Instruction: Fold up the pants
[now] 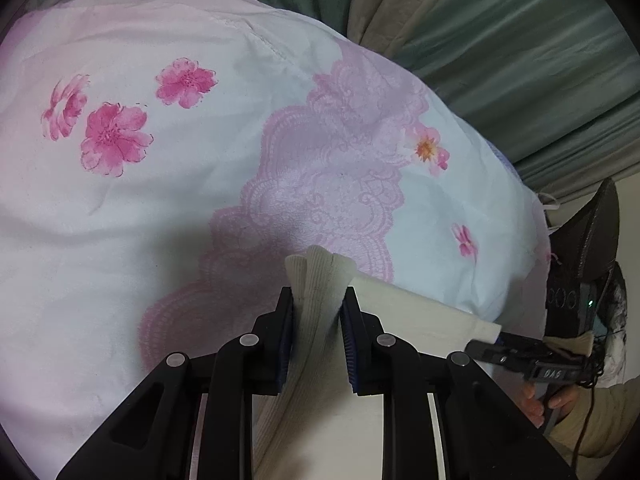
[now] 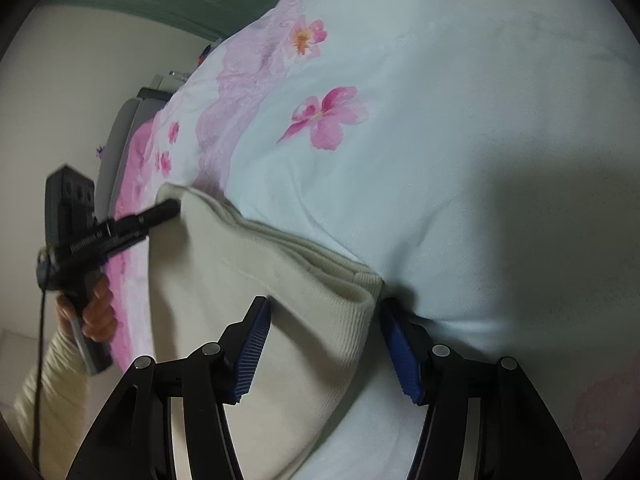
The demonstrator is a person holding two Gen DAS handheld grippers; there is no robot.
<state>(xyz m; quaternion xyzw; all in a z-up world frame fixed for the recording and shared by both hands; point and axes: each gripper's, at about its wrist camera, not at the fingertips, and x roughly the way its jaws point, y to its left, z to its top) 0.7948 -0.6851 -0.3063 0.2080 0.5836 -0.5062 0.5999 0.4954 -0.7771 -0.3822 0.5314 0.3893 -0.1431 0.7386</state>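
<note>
We've got the left claw (image 1: pixel 318 300) pinched on the pants (image 2: pixel 256 280) cuff on the bed (image 1: pixel 120 220), right claw (image 2: pixel 324 322) open around the other corner, probably untouched, so close it before lifting evenly.

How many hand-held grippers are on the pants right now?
2. The left hand-held gripper pinches a bunched ribbed end of the cream pants; the right hand-held gripper straddles the other ribbed corner, pads not pressing it.

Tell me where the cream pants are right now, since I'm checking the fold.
The cream pants lie on the floral bedsheet, bottom centre in both wrist views, one ribbed corner pinched in the left gripper, another between the right gripper's open jaws.
</note>
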